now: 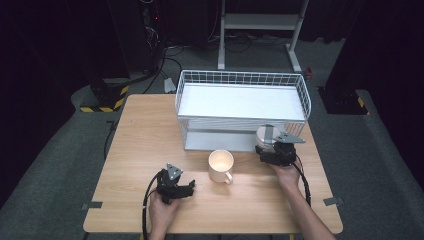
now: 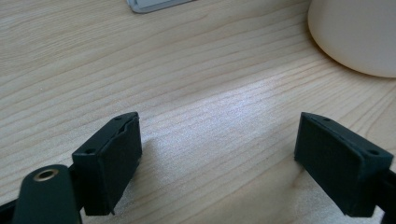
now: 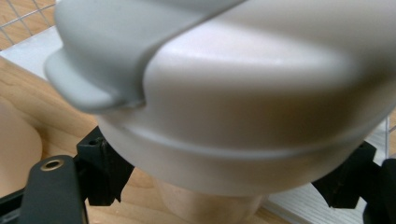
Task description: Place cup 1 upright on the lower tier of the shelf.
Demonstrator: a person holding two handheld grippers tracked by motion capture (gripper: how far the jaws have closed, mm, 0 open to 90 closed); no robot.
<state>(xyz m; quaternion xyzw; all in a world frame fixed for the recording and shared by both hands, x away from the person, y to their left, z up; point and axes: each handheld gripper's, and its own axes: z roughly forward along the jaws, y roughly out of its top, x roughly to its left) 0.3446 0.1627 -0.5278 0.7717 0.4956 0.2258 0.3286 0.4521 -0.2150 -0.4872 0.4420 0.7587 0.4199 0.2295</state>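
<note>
The person's right gripper [image 1: 272, 150] has its fingers [image 3: 100, 170] closed around a pale grey, round-bodied cup with a lid and a beige base [image 3: 243, 107], holding it just above the bench [image 1: 150, 150]. It hangs at the front right corner of the white wire basket rack with its flat white shelves [image 1: 240, 102]. In the right gripper view the black pads sit either side of the cup's lower body, pressed to it, with the rack's lower shelf right behind.

A cream ceramic mug with a handle [image 1: 221, 166] stands upright on the bench, between the two hands and just in front of the rack. The left gripper [image 1: 176, 189] rests low over the wood near the mug's left side, fingers [image 2: 109, 163] spread wide with nothing between them; the mug's rounded wall [image 2: 357, 35] sits ahead and to one side.

I'd judge the lidded cup is being carried to the rack. The next move calls for lifting it over the wire rim onto the top shelf, or sliding it level onto the lower one, without clipping the wires.
</note>
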